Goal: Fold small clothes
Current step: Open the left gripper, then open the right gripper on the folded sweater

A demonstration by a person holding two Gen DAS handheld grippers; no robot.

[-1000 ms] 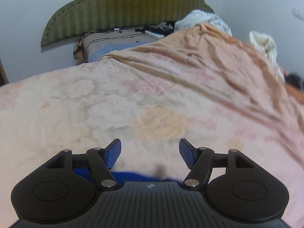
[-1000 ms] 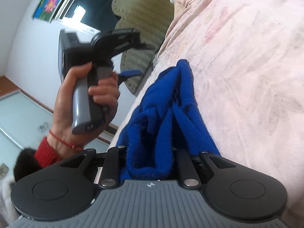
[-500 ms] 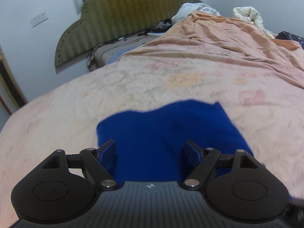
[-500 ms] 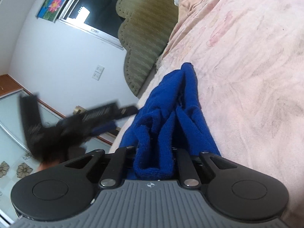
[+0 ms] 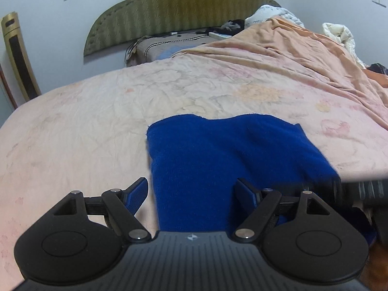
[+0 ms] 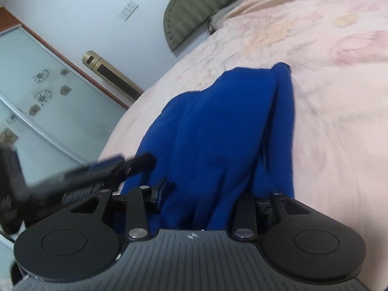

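1 blue knit garment (image 5: 225, 160) on bed (image 5: 97, 111) | my left gripper (image 5: 191, 189) wide, empty | my right gripper (image 6: 206, 194) opening, garment between jaws

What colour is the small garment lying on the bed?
Solid royal blue garment, no pattern; clearest in the left wrist view.

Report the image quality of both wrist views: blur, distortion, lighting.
Left wrist view: mostly sharp; fisheye bends the bedspread into a dome; soft even light, no glare; only the right gripper at the right edge smears. Right wrist view: tilted, motion-blurred over the blue garment, and the left gripper is streaked; its own jaws are opening with the cloth between them.
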